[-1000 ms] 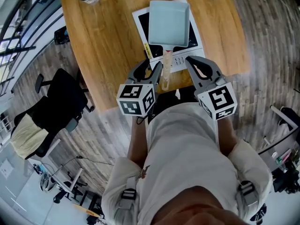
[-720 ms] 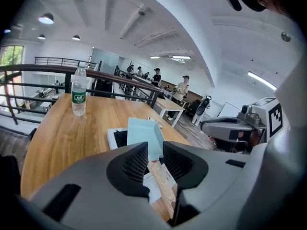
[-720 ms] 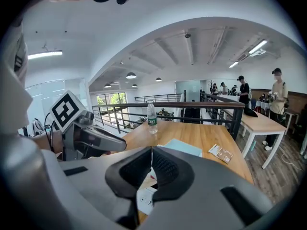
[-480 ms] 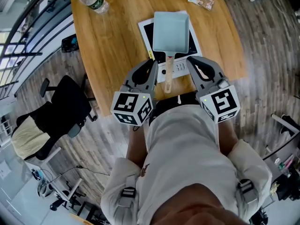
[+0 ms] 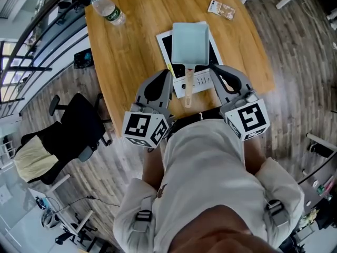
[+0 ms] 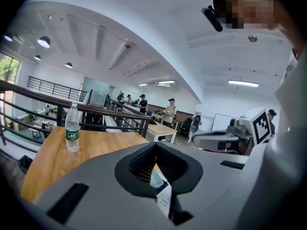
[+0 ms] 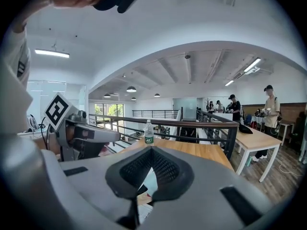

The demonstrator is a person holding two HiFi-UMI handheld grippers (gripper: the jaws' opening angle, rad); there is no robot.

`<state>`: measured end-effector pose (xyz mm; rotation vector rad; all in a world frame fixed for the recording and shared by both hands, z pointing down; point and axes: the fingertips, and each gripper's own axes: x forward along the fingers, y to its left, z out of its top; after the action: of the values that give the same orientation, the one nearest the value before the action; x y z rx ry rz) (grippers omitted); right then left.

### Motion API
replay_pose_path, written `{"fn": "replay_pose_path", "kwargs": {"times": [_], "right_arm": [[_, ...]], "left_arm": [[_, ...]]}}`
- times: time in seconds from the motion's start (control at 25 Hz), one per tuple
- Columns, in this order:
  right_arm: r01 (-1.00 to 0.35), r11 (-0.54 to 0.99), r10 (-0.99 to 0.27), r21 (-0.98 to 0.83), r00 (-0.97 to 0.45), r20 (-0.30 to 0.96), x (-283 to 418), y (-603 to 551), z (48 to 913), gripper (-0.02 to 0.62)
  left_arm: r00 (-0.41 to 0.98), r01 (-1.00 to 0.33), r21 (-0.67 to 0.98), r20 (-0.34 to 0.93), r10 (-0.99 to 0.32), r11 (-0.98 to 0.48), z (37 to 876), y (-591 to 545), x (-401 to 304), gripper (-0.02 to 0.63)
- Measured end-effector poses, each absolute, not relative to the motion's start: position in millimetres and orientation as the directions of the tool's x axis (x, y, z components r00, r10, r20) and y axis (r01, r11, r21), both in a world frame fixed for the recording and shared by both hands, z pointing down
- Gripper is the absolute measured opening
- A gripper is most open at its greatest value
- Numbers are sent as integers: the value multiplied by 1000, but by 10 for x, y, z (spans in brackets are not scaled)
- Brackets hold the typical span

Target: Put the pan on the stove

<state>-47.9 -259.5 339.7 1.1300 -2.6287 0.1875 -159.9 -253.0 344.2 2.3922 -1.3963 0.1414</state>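
Left gripper (image 5: 167, 74) just closed on nothing, right gripper (image 5: 215, 69) seemingly closed too, pan (image 5: 190, 44) on stove (image 5: 201, 79).

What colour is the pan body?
Pale blue; the pan shows best in the head view.

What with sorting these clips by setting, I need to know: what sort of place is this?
Likely an open-plan office or workshop loft, not a kitchen: an office chair beside the wooden table, a metal railing beyond it, and people at more tables behind.
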Motion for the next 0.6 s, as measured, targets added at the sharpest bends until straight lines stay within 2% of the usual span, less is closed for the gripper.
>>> {"fn": "replay_pose_path", "kwargs": {"times": [0.6], "right_arm": [[-735,678,-695,-6,-644,320,-439,-2518,3447,20]], "left_arm": [[508,-857,257,271,-818,-447,3497,-2452,-1573,20]]}}
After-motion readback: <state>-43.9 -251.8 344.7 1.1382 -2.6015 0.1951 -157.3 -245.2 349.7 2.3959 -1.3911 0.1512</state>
